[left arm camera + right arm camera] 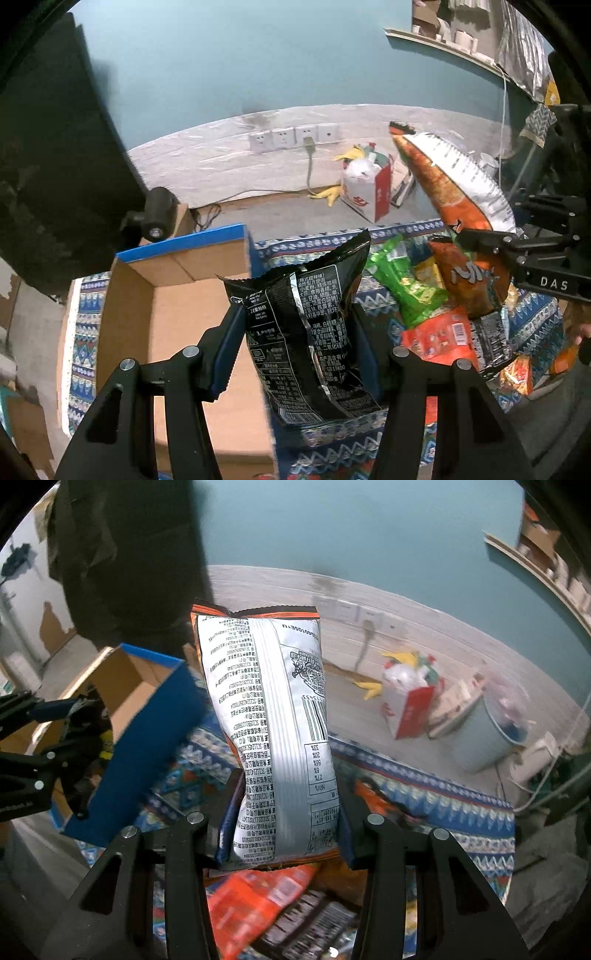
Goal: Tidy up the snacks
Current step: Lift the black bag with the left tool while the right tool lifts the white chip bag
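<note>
Between the left claw's (299, 328) pads a black snack bag (306, 339) is clamped upright, just right of an open cardboard box (184, 306) with blue outer walls, its inside bare. Gripped likewise by the right claw (288, 812), a silver-and-orange chip bag (273, 738) hangs above loose snack packets (436, 332) piled on the counter's patterned cloth (535, 314).

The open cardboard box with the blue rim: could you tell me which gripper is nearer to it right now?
Left. The left gripper, holding the black packet, is right beside the cardboard box; the right gripper, holding the silver-backed packet, is farther off, over the snack pile.
</note>
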A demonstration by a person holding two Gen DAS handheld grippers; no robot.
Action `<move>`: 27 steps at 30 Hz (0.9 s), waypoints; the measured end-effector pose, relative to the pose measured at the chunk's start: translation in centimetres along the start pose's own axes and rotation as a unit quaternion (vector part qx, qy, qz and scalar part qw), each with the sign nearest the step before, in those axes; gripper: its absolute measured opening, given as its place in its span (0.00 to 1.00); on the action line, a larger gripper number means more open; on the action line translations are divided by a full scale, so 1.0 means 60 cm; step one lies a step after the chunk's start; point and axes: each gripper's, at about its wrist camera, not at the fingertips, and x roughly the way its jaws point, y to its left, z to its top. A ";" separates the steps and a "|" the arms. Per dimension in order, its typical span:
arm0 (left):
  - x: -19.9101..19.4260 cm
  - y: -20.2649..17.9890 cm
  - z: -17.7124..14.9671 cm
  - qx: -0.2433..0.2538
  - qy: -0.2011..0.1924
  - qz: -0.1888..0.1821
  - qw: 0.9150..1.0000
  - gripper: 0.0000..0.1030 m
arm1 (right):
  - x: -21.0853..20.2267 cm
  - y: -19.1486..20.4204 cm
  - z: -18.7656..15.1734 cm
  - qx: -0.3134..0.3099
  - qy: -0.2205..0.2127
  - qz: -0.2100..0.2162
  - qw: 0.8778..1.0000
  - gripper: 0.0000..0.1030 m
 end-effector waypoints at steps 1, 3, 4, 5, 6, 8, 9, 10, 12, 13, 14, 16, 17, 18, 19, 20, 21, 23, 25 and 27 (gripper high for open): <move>-0.002 0.007 -0.002 -0.002 -0.001 0.002 1.000 0.56 | 0.004 0.010 0.005 -0.004 0.001 0.005 1.000 0.41; -0.004 0.021 -0.005 -0.008 -0.001 0.004 1.000 0.56 | 0.012 0.027 0.014 -0.011 0.003 0.013 1.000 0.41; -0.005 0.028 -0.007 -0.012 -0.001 0.004 1.000 0.56 | 0.016 0.034 0.016 -0.014 0.004 0.016 1.000 0.41; -0.005 0.035 -0.009 -0.015 -0.001 0.006 1.000 0.56 | 0.020 0.041 0.020 -0.017 0.006 0.019 1.000 0.41; -0.007 0.042 -0.011 -0.019 0.000 0.008 1.000 0.56 | 0.024 0.049 0.024 -0.021 0.006 0.021 1.000 0.41; -0.007 0.057 -0.016 -0.026 0.000 0.011 1.000 0.56 | 0.033 0.067 0.032 -0.028 0.009 0.029 0.999 0.41; -0.006 0.063 -0.018 -0.029 0.001 0.012 1.000 0.56 | 0.036 0.074 0.034 -0.030 0.010 0.032 0.999 0.41; -0.005 0.070 -0.021 -0.032 0.003 0.014 0.999 0.56 | 0.040 0.086 0.038 -0.034 0.011 0.036 0.999 0.41; -0.002 0.085 -0.027 -0.039 0.006 0.018 0.999 0.56 | 0.044 0.104 0.040 -0.039 0.014 0.043 0.998 0.41; -0.001 0.093 -0.031 -0.043 0.009 0.021 0.999 0.56 | 0.048 0.114 0.043 -0.042 0.015 0.047 0.998 0.41; 0.001 0.101 -0.036 -0.047 0.011 0.023 0.999 0.56 | 0.052 0.124 0.046 -0.044 0.016 0.050 0.998 0.41; 0.003 0.118 -0.045 -0.054 0.015 0.027 0.998 0.56 | 0.058 0.141 0.051 -0.049 0.019 0.056 0.997 0.41; 0.005 0.127 -0.049 -0.058 0.017 0.030 0.998 0.56 | 0.061 0.153 0.054 -0.052 0.020 0.060 0.997 0.41; 0.005 0.135 -0.055 -0.062 0.019 0.033 0.997 0.56 | 0.065 0.161 0.057 -0.055 0.020 0.063 0.996 0.42; 0.007 0.144 -0.059 -0.065 0.021 0.035 0.997 0.56 | 0.070 0.173 0.061 -0.058 0.022 0.067 0.996 0.42; 0.007 0.152 -0.064 -0.069 0.023 0.038 0.997 0.56 | 0.073 0.181 0.064 -0.061 0.023 0.070 0.995 0.42; 0.009 0.161 -0.069 -0.074 0.025 0.041 0.996 0.56 | 0.078 0.192 0.067 -0.064 0.025 0.074 0.995 0.42; 0.012 0.176 -0.077 -0.082 0.030 0.045 0.995 0.56 | 0.085 0.206 0.072 -0.070 0.029 0.080 0.994 0.41; 0.016 0.193 -0.086 -0.090 0.037 0.050 0.994 0.56 | 0.094 0.222 0.077 -0.075 0.033 0.087 0.993 0.42; 0.016 0.203 -0.093 -0.095 0.040 0.054 0.993 0.56 | 0.103 0.241 0.082 -0.079 0.037 0.093 0.992 0.42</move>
